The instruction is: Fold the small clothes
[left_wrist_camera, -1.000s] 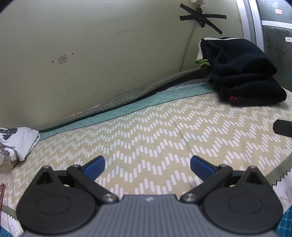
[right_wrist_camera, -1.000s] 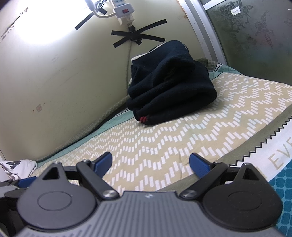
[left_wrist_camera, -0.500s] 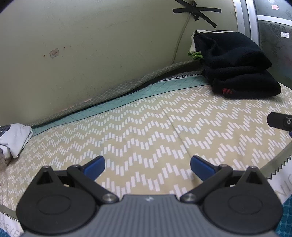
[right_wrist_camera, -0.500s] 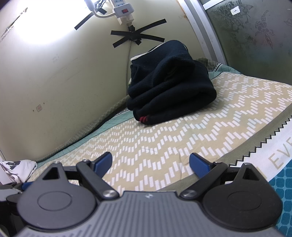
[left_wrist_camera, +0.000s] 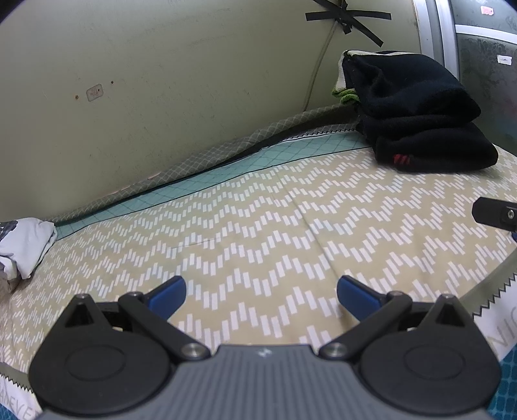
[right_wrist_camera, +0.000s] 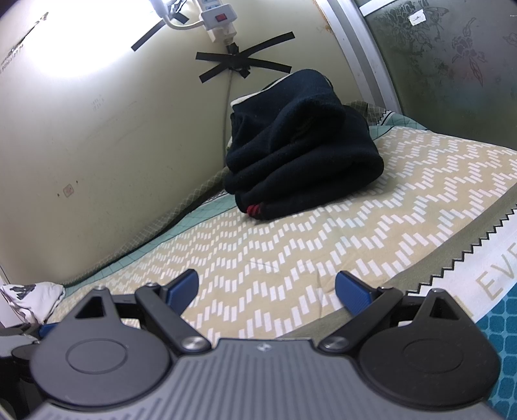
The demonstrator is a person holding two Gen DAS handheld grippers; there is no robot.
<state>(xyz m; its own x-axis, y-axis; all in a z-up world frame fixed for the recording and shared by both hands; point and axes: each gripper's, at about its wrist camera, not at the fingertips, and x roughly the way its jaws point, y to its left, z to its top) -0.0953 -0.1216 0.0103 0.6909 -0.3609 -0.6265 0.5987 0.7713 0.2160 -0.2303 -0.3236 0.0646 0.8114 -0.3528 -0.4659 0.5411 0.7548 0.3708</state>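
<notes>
A stack of folded black clothes [left_wrist_camera: 416,113] sits at the far right of the bed by the wall; it also shows in the right wrist view [right_wrist_camera: 300,168]. A crumpled white printed garment [left_wrist_camera: 22,242] lies at the far left edge, also seen in the right wrist view [right_wrist_camera: 32,297]. My left gripper [left_wrist_camera: 260,294] is open and empty, low over the zigzag-patterned sheet [left_wrist_camera: 258,232]. My right gripper [right_wrist_camera: 266,289] is open and empty over the same sheet. Part of the right gripper [left_wrist_camera: 494,213] shows at the right edge of the left wrist view.
A beige wall [left_wrist_camera: 161,80] runs along the back of the bed, with a cable held by black tape [right_wrist_camera: 242,63] and a power strip [right_wrist_camera: 219,19]. A metal-framed glass panel [right_wrist_camera: 452,48] stands at the right. The bed's front edge lies near the grippers.
The left gripper's view has shifted slightly, then back; the black stack and white garment moved a little in frame. The right gripper has barely moved. Both stay open.
</notes>
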